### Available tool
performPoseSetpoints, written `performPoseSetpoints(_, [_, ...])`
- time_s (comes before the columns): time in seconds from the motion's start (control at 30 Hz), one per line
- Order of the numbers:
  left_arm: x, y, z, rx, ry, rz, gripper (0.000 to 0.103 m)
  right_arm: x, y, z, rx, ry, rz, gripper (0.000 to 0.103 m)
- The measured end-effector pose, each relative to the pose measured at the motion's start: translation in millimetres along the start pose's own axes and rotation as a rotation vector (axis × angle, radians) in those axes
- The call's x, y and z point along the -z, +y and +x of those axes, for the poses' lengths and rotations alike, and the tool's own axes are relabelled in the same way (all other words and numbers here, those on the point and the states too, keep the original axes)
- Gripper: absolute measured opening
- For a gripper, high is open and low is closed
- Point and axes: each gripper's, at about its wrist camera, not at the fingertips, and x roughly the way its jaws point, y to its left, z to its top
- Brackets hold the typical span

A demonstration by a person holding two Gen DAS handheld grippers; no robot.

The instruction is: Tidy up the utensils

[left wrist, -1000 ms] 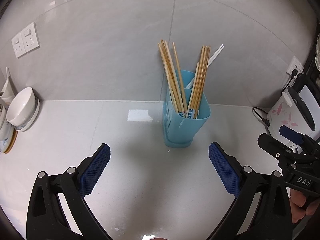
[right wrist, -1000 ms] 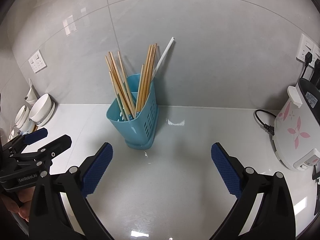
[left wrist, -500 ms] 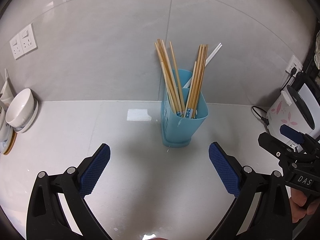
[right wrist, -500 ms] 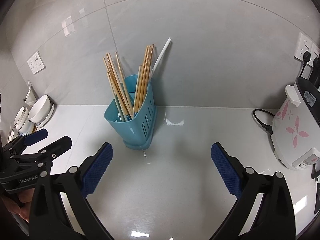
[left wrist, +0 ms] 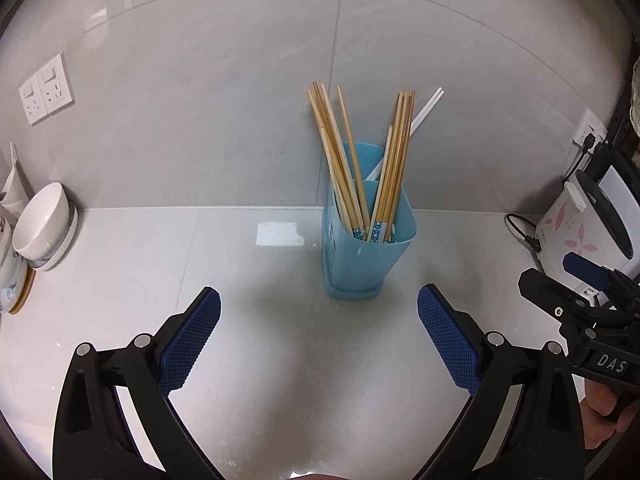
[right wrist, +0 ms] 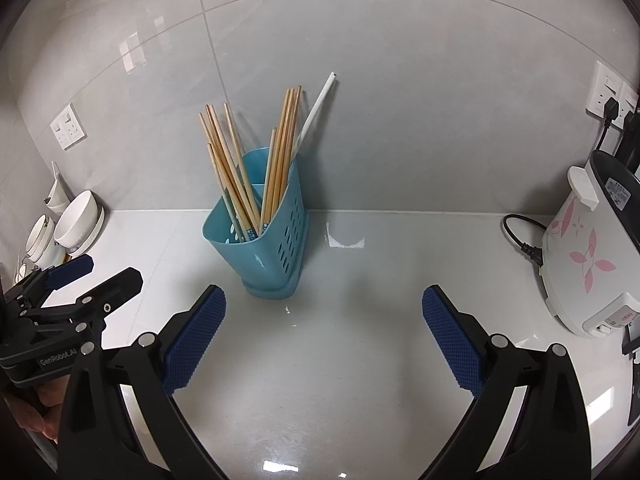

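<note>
Reading labels first: "DAS" is printed on the right gripper (left wrist: 568,292) body as seen from the left wrist view, and "GenRobot.AI" on the left gripper (right wrist: 80,280) body as seen from the right wrist view; the small sticker text on the rice cooker (right wrist: 592,256) is too fine to read. Both grippers hover over the white counter (right wrist: 320,380) with jaws spread wide and nothing between the pads. Blue utensil holder (left wrist: 366,248) stands upright dead ahead of the left gripper (left wrist: 319,320), just beyond its fingertips, not touching; from the right gripper (right wrist: 324,320) it sits ahead and left. It holds a fan of wooden chopsticks (left wrist: 352,160), roughly a dozen but the bunches overlap too much for an exact count, plus one white pair (left wrist: 424,110) leaning out toward the wall. Holder sits close to the back wall edge. Open counter all around it and under both grippers. Rice cooker with its black cord (right wrist: 520,236) sits far right of the right gripper, near the counter's right side. Stacked bowls (left wrist: 40,228) sit far left of the left gripper, at least two visible. Two wall socket plates (left wrist: 46,90) up left.
</note>
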Motion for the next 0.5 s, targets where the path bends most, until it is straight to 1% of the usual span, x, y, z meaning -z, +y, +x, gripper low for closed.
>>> performPoseSetpoints(0.5, [-1.3,-1.3,3.9,-0.009,0.006,0.004,0.097,0.2,-0.1,1.3,-0.001,0.005,0.003,0.095])
